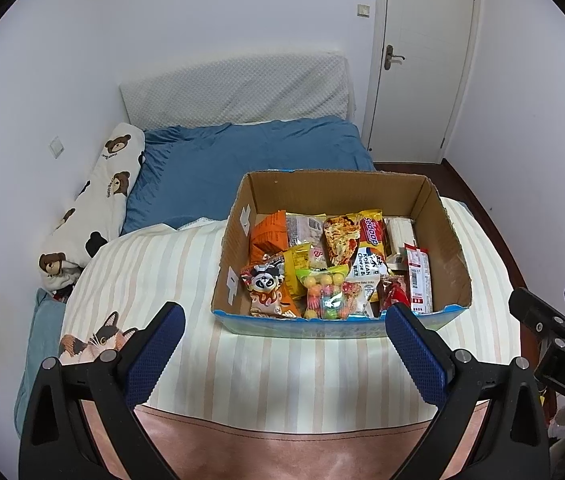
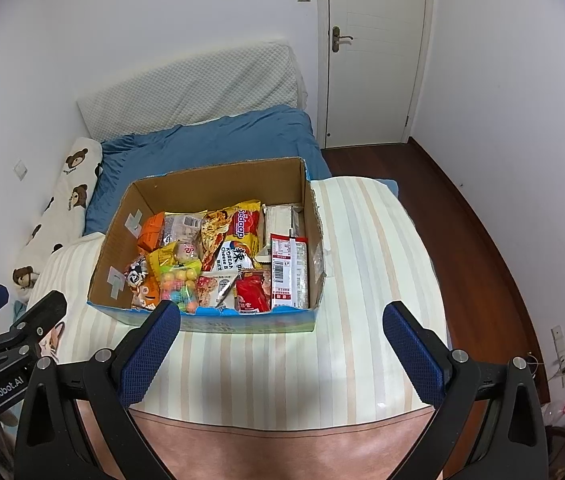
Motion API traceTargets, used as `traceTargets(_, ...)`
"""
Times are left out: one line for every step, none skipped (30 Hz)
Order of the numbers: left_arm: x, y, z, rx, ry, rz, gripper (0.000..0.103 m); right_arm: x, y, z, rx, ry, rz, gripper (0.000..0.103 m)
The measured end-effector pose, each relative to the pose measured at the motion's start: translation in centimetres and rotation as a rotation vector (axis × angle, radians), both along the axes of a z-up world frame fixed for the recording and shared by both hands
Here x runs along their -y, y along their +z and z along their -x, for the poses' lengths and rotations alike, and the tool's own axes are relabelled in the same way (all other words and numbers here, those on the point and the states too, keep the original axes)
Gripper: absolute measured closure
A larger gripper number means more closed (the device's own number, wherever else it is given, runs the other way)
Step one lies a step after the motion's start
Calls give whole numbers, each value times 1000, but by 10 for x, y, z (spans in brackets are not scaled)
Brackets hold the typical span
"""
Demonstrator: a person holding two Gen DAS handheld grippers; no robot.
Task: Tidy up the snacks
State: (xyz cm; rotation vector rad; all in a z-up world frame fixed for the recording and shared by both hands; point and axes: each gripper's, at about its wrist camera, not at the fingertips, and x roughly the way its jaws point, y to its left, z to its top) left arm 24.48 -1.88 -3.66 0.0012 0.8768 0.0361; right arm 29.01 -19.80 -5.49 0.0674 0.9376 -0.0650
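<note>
Many bright foil and plastic snack packets (image 1: 322, 264) lie heaped inside the open brown cardboard box with a blue printed base (image 1: 448, 236), which stands on the striped cream bed cover (image 1: 282, 368). Left hand-held gripper (image 1: 284, 344) hangs short of the box's near wall, fingers spread wide, holding nothing.

From the right wrist, the right hand-held gripper (image 2: 281, 344) is likewise spread and empty, near the same wall — a red-and-white upright packet (image 2: 288, 270) leans at the box's right. Packets boxed: this fits sorting about to start or just ended — no move is settled.
</note>
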Motion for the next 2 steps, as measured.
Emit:
traceTargets(0, 1, 2, 2, 0, -1, 0, 0, 0, 0, -1, 1, -1, 0)
traceTargets(0, 1, 2, 4, -1, -1, 0, 0, 1, 0, 0, 2, 0, 0)
